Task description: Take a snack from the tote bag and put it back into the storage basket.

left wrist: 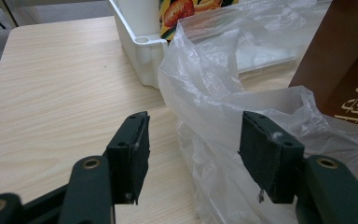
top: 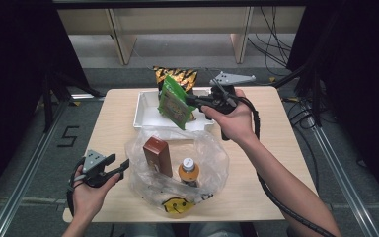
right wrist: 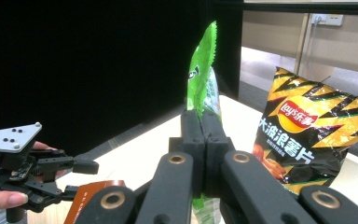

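Green snack bag (top: 176, 102) is clamped edge-on in your right gripper (top: 193, 102), jaws pressed together on the foil, and it hangs lifted above the white tray (top: 145, 114) at the far middle of the table (top: 113, 133). In the right gripper view the green bag (right wrist: 201, 79) stands thin between the pads, with the black-and-yellow Lay's chip bag (right wrist: 303, 135) just to its right, upright at the tray's far side. Near of the tray sits the clear plastic bag (top: 205, 163), mouth open, already holding a brown carton (top: 158, 155) standing upright and an orange-capped drink bottle (top: 189, 172) right of it; a yellow smiley print shows at the bag's near edge. Your left gripper (top: 119, 168) is at the near left, jaws apart, just beside the plastic bag's left rim; in the left gripper view the film (left wrist: 214, 107) lies partly between the pads (left wrist: 137, 149) but isn't pinched. Step in hand looks like packing: carrying the green snack from tray to bag. Next move probably calls for you to bring the right hand nearward over the open mouth and lower the snack in beside the carton, then release. Closing the left on the rim first to hold the mouth open would likely help, since loose film may fold shut.
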`<state>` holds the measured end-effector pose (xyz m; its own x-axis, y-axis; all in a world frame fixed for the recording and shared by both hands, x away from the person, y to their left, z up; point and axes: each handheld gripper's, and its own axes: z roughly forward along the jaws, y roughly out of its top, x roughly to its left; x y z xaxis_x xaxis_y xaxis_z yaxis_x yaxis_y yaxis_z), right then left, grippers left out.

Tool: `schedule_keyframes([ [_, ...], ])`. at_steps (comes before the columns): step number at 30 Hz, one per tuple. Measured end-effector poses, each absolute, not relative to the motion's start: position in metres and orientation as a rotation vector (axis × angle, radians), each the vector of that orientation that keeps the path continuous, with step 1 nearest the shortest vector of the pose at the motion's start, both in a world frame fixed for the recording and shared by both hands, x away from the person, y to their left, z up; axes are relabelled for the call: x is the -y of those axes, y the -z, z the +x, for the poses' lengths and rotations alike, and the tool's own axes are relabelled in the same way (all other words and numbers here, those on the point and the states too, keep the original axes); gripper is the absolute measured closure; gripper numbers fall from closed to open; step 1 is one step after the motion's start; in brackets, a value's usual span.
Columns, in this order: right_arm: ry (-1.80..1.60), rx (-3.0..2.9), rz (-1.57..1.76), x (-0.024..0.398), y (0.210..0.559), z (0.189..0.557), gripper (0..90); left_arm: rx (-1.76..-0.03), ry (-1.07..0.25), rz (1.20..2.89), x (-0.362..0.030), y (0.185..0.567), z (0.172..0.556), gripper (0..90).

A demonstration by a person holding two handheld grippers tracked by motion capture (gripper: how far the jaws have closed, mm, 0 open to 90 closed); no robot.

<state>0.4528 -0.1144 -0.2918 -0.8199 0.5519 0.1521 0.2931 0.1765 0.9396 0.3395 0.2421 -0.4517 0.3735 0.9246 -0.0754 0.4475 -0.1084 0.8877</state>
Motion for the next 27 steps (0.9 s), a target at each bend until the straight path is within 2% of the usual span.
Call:
schedule_keyframes([
  [27,-1.676,-2.217,0.866,0.106,0.298,0.476,90.0,-1.219,-0.654,1.705,-0.245,0.452,0.34,42.2],
])
